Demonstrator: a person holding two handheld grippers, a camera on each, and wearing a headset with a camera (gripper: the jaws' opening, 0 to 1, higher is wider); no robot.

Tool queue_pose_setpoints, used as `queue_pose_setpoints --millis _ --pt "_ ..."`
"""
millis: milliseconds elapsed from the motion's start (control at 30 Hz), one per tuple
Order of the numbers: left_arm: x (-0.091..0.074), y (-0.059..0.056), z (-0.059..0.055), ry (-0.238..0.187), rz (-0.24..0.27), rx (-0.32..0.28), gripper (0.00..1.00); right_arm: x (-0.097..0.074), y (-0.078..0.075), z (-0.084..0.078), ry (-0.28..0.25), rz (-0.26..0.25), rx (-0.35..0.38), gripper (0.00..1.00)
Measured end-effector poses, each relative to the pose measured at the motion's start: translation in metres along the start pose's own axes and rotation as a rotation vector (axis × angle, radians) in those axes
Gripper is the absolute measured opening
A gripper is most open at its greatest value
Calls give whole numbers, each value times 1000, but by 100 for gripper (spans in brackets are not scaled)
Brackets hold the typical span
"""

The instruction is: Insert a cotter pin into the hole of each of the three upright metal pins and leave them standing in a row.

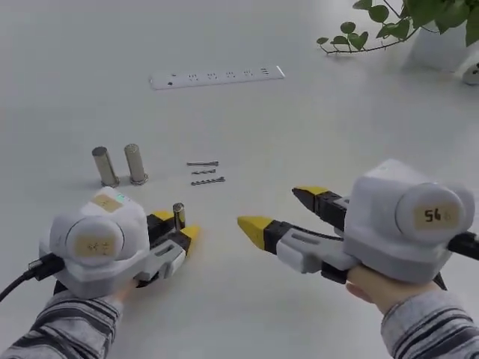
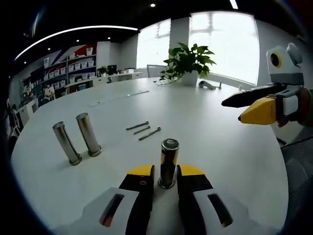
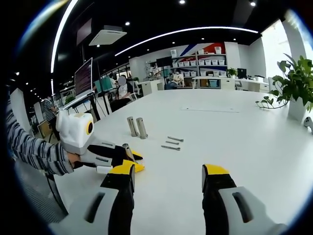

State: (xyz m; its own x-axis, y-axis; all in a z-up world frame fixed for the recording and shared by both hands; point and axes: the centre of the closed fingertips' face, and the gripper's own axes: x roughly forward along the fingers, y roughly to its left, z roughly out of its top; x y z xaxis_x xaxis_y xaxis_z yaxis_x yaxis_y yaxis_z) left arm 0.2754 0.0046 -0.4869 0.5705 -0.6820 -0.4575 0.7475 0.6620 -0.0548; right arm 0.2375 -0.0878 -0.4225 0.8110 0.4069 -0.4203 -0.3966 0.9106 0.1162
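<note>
Left claw: squeezing one upright metal pin
Right claw: wide open, empty
Cotter pins: three, loose on bench

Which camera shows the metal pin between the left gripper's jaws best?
The left gripper view: the metal pin stands close and centred, cap to base, in the left gripper. In the head view its top pokes above that gripper; in the right gripper view it is small.

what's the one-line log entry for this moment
left tongs: shut on metal pin | right tongs: open, empty | spare pins: two upright | cotter pins: three loose on table
</note>
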Motion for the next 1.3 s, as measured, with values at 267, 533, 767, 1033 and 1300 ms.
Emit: queue_pose_setpoints --millis 267,533,767,1033,1300 --pt "-12 2 12 -13 14 -3 33 9 -8 8 91 79 -105 39" --pt "-39 10 22 -32 85 -36 42 36 -4 18 195 208 -238 30" --pt "-59 15 22 -18 128 -63 50 66 6 17 308 313 -355 27" --pt "-78 23 22 -17 187 -77 60 95 8 7 417 368 -455 22" --pt "-87 29 20 -18 219 -100 64 115 7 6 466 393 -560 17"
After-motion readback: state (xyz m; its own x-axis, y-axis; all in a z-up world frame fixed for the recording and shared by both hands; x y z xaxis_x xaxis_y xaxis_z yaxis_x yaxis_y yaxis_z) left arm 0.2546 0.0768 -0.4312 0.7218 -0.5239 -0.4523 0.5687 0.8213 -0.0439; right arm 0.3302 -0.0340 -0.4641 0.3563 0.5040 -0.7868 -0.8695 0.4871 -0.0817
